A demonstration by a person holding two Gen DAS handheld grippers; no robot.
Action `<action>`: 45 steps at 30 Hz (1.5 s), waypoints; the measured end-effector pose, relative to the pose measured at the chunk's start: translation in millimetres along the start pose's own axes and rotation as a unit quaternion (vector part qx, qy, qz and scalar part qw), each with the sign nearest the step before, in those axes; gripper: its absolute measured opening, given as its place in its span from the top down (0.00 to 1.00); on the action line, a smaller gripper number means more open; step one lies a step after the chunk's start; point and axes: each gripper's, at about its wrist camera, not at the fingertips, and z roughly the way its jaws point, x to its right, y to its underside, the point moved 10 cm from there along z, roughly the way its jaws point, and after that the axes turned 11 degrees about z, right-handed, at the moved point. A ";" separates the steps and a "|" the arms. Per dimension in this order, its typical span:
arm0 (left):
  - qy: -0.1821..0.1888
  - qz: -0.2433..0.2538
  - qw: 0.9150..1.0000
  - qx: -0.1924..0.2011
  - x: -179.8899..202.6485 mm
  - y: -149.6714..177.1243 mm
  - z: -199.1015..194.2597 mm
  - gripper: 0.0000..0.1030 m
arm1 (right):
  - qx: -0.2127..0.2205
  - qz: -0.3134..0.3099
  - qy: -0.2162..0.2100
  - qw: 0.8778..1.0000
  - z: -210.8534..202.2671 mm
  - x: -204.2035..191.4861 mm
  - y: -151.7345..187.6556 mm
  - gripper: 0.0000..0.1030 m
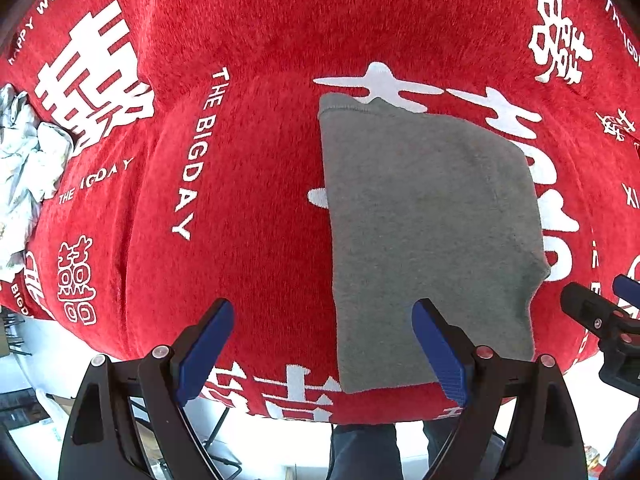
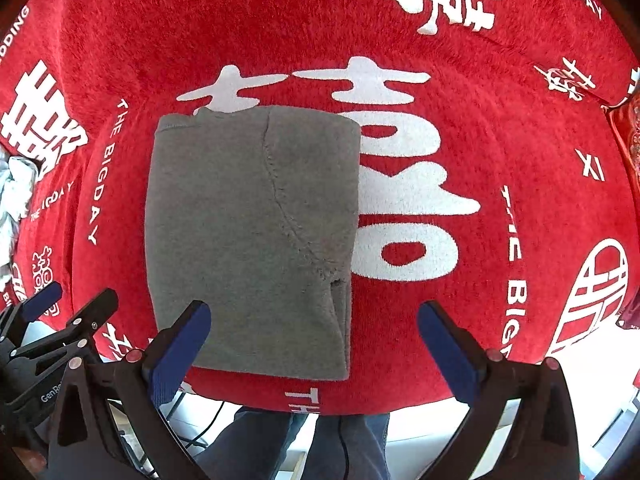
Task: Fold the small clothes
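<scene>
A grey garment point(image 1: 428, 220) lies folded into a neat rectangle on the red cloth, flat, with a curved seam point(image 2: 280, 200) across its top layer. My left gripper point(image 1: 324, 344) hangs above its near left edge, open, nothing between the blue pads. My right gripper point(image 2: 316, 344) hovers over the garment's point(image 2: 248, 240) near right corner, jaws spread wide and empty. Each gripper shows at the edge of the other's view: the right one point(image 1: 604, 308) at the far right, the left one point(image 2: 60, 304) at the far left.
A red plush cloth point(image 2: 480, 120) with white characters and lettering covers the table. A crumpled white garment point(image 1: 24, 160) lies at the left edge. The table's near edge point(image 2: 360, 408) runs just below the grippers, with a person's dark trousers point(image 2: 288, 448) beyond it.
</scene>
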 end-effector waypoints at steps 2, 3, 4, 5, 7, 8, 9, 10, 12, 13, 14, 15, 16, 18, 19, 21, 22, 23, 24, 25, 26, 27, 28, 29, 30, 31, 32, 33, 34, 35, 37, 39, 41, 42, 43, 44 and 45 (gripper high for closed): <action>-0.001 0.001 1.000 0.001 0.3 -0.1 -0.7 0.11 | -0.001 0.001 0.000 1.000 -0.8 0.9 -0.3 0.00; -0.001 0.001 1.000 0.001 0.3 0.0 -0.9 0.11 | -0.001 0.001 0.001 1.000 -1.0 1.0 -0.1 0.00; -0.001 0.001 1.000 0.000 0.5 0.1 -0.9 0.11 | 0.000 0.000 0.001 1.000 -1.2 1.4 -0.1 0.00; -0.001 0.001 1.000 0.001 0.6 0.1 -0.9 0.11 | 0.000 -0.001 0.002 1.000 -1.5 1.4 -0.2 0.00; -0.001 0.000 1.000 0.001 0.2 0.5 -1.6 0.11 | 0.002 -0.001 0.003 1.000 -2.2 1.3 0.1 0.00; -0.001 0.000 1.000 0.001 0.2 0.8 -1.8 0.11 | 0.002 0.000 0.003 1.000 -2.3 1.1 0.6 0.00; -0.001 0.000 1.000 0.001 0.2 0.7 -1.8 0.11 | 0.002 0.001 0.002 1.000 -2.5 0.9 0.8 0.00; -0.002 0.000 1.000 0.001 0.1 0.7 -1.9 0.11 | 0.002 0.001 0.002 1.000 -2.8 0.6 0.8 0.00; -0.001 0.000 1.000 0.001 -0.1 0.9 -2.1 0.11 | 0.002 -0.001 0.002 1.000 -2.7 0.4 0.7 0.00; -0.001 0.000 1.000 0.001 -0.2 0.8 -2.0 0.11 | 0.002 0.000 0.003 1.000 -2.5 0.7 0.9 0.00; -0.002 0.000 1.000 0.001 -0.3 0.9 -2.1 0.11 | 0.002 0.000 0.003 1.000 -2.4 0.6 1.2 0.00; -0.001 0.000 1.000 0.001 -0.4 0.8 -2.1 0.11 | 0.001 0.000 0.003 1.000 -2.4 0.7 1.4 0.00; -0.001 0.000 1.000 0.001 -0.5 0.8 -2.1 0.11 | 0.001 0.000 0.004 1.000 -2.4 0.4 1.6 0.00; -0.001 0.000 1.000 0.001 -0.7 0.8 -2.1 0.11 | 0.001 0.000 0.004 1.000 -2.8 -0.1 1.4 0.00; -0.001 0.000 1.000 0.001 -0.8 0.8 -2.2 0.11 | 0.001 -0.001 0.005 1.000 -3.1 -1.1 1.1 0.00; -0.001 0.000 1.000 0.001 -1.3 0.9 -2.3 0.11 | 0.000 -0.001 0.005 1.000 -3.3 -1.9 1.4 0.00; -0.001 0.000 1.000 0.001 -1.2 1.0 -2.3 0.11 | 0.000 -0.002 0.005 1.000 -3.3 -2.3 1.5 0.00; -0.001 0.000 1.000 0.001 -1.2 1.2 -2.1 0.11 | 0.001 -0.003 0.006 1.000 -3.4 -2.8 1.5 0.00; 0.000 0.000 1.000 0.001 -1.7 0.8 -2.2 0.11 | 0.001 -0.003 0.006 1.000 -3.4 -3.0 1.3 0.00; 0.000 0.000 1.000 0.001 -2.3 0.5 -2.3 0.11 | 0.001 -0.003 0.006 1.000 -3.3 -3.3 1.4 0.00; 0.000 0.000 1.000 0.001 -2.3 0.5 -2.4 0.11 | 0.001 -0.003 0.006 1.000 -3.2 -3.6 1.4 0.00; -0.001 0.000 1.000 0.002 -2.3 0.5 -2.4 0.11 | 0.001 -0.004 0.007 1.000 -3.1 -3.9 1.5 0.00; -0.001 0.000 1.000 0.002 -3.3 0.2 -2.3 0.11 | 0.001 -0.004 0.007 1.000 -3.1 -3.8 1.5 0.00; 0.000 0.000 1.000 0.002 -4.1 -0.3 -2.3 0.11 | 0.001 -0.004 0.007 1.000 -2.8 -4.3 1.5 0.00; 0.000 0.000 1.000 0.002 -4.7 -0.7 -2.0 0.11 | 0.000 -0.005 0.007 1.000 -2.6 -4.9 1.7 0.00; 0.000 0.000 1.000 0.002 -4.8 -0.5 -2.0 0.11 | 0.001 -0.005 0.008 1.000 -2.5 -5.2 1.8 0.00; 0.000 -0.001 1.000 0.002 -5.6 -0.7 -1.7 0.11 | 0.001 -0.005 0.007 1.000 -2.3 -5.4 2.0 0.00; 0.001 -0.001 1.000 0.001 -6.1 -0.9 -1.1 0.11 | 0.000 -0.005 0.008 1.000 -2.1 -5.6 2.2 0.00; 0.001 -0.002 1.000 0.001 -6.4 -0.8 -0.7 0.11 | 0.000 -0.005 0.009 1.000 -2.1 -5.8 2.3 0.00; 0.001 -0.002 1.000 0.001 -6.7 -0.6 -0.2 0.11 | 0.000 -0.005 0.009 1.000 -1.9 -6.2 2.1 0.00; 0.001 -0.002 1.000 0.001 -6.9 -0.6 -0.1 0.11 | 0.000 -0.005 0.009 1.000 -1.9 -6.5 2.1 0.00; 0.001 -0.003 1.000 0.001 -6.4 -0.6 -0.1 0.11 | 0.000 -0.006 0.009 1.000 -1.8 -7.0 1.9 0.00; 0.001 -0.001 1.000 0.001 -7.4 -0.3 0.7 0.11 | 0.000 -0.005 0.009 1.000 -1.7 -7.1 2.0 0.00; 0.001 -0.002 1.000 0.001 -7.2 -0.5 0.6 0.11 | 0.000 -0.005 0.009 1.000 -1.8 -7.4 1.9 0.00; 0.002 -0.002 1.000 0.001 -6.9 -0.5 0.5 0.11 | 0.000 -0.005 0.009 1.000 -1.6 -7.2 2.1 0.00; 0.002 -0.002 1.000 0.001 -7.5 -0.4 1.0 0.11 | 0.001 -0.005 0.009 1.000 -1.7 -7.1 2.1 0.00; 0.002 -0.002 1.000 0.001 -7.8 -0.5 1.1 0.11 | 0.001 -0.005 0.009 1.000 -1.8 -7.2 2.0 0.00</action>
